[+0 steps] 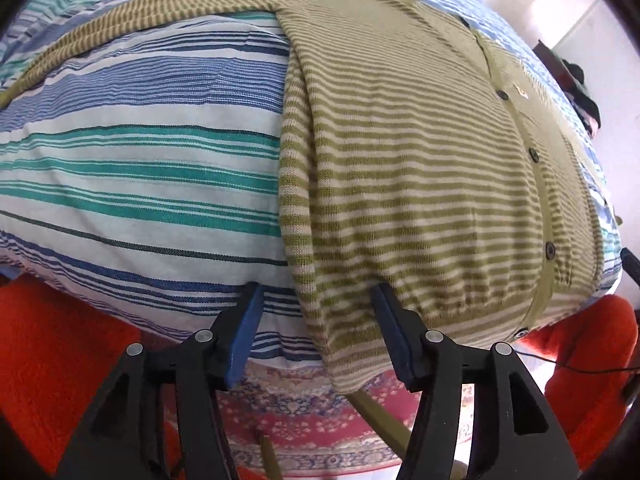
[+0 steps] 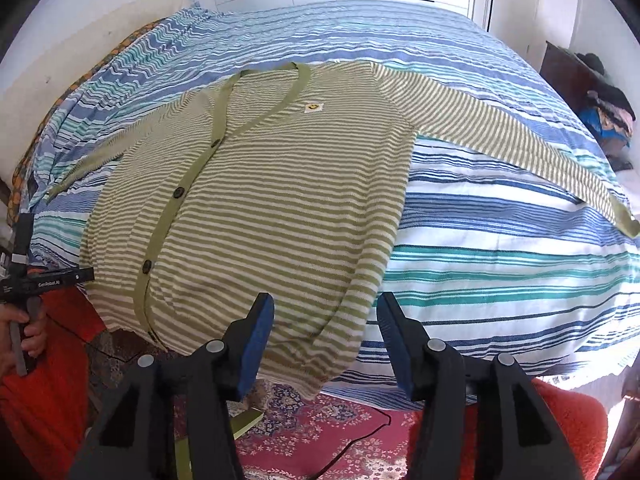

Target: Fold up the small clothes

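Note:
A green-and-cream striped cardigan (image 2: 272,184) lies flat, front up and buttoned, on the striped bedspread (image 2: 500,248); it also shows in the left wrist view (image 1: 420,168). One sleeve (image 2: 500,136) stretches out to the right, the other (image 1: 132,28) to the far left. My left gripper (image 1: 316,336) is open, its jaws either side of the cardigan's lower left hem corner at the bed edge. My right gripper (image 2: 326,344) is open, its jaws either side of the lower right hem corner. Neither grips the cloth.
The bed's near edge drops to a patterned red rug (image 2: 340,432). Orange-red fabric (image 1: 52,344) lies at both sides below the bed. A black cable (image 2: 360,436) runs over the rug. A dark cabinet with piled clothes (image 2: 604,108) stands at the right.

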### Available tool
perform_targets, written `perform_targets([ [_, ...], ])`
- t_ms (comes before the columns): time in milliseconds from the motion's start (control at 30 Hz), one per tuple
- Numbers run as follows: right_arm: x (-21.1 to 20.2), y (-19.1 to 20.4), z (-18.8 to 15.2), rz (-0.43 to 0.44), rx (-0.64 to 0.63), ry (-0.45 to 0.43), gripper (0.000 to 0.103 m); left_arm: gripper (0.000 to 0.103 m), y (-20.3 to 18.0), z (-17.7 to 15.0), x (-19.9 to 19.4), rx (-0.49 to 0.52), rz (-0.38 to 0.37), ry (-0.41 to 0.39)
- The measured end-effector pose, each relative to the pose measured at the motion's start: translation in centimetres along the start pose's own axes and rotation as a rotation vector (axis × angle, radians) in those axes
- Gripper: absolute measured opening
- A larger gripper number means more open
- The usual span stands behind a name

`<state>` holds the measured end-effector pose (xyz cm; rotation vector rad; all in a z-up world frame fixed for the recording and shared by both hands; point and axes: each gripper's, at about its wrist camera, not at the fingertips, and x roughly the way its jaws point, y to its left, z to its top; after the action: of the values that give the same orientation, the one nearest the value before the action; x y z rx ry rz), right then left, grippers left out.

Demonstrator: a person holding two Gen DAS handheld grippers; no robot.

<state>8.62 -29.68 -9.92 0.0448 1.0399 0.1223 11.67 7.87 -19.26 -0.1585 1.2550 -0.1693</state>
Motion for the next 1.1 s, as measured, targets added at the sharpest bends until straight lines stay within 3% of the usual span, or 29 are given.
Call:
perform_targets([
  [133, 1.8, 2.5, -0.3, 0.119, -0.042, -0.002, 0.055, 0.066, -0.2, 0.0, -1.9, -0.011, 0.052, -0.078],
  [200, 4.8, 2.6, -1.4, 0.105, -0.002, 0.099, 0.056, 0.08, 0.3, 0.0, -3.0, -0.045, 0.092, -0.135],
  [267, 7.3, 1.7, -2.7, 0.1, 0.057, 0.214, 0.056, 0.083, 1.3, 0.0, -3.6, -0.099, 0.116, -0.169],
  [300, 7.8, 1.2, -2.9, 0.117, 0.083, 0.223, 0.056, 0.083, 1.8, 0.0, -3.7, -0.126, 0.118, -0.178],
  [433, 6.3, 0.6, -2.3, 0.151, 0.113, 0.133, 0.056, 0.083, 3.0, 0.0, -3.5, -0.181, 0.133, -0.198],
  [700, 1.0, 2.0, -0.8, 0.118, 0.047, -0.154, 0.058, 0.083, 0.0, 0.8, -2.4, -0.053, 0.234, -0.22],
  [800, 2.2, 2.2, -0.6, 0.106, 0.051, -0.131, 0.062, 0.083, -0.9, 0.8, -1.9, -0.013, 0.253, -0.22],
  [933, 5.7, 1.2, -1.1, 0.101, 0.102, 0.021, 0.063, 0.083, -1.5, 0.8, -1.5, 0.022, 0.26, -0.204],
  [1100, 6.7, 0.8, -1.3, 0.108, 0.113, 0.036, 0.065, 0.083, -1.7, 0.7, -1.5, 0.039, 0.26, -0.198],
])
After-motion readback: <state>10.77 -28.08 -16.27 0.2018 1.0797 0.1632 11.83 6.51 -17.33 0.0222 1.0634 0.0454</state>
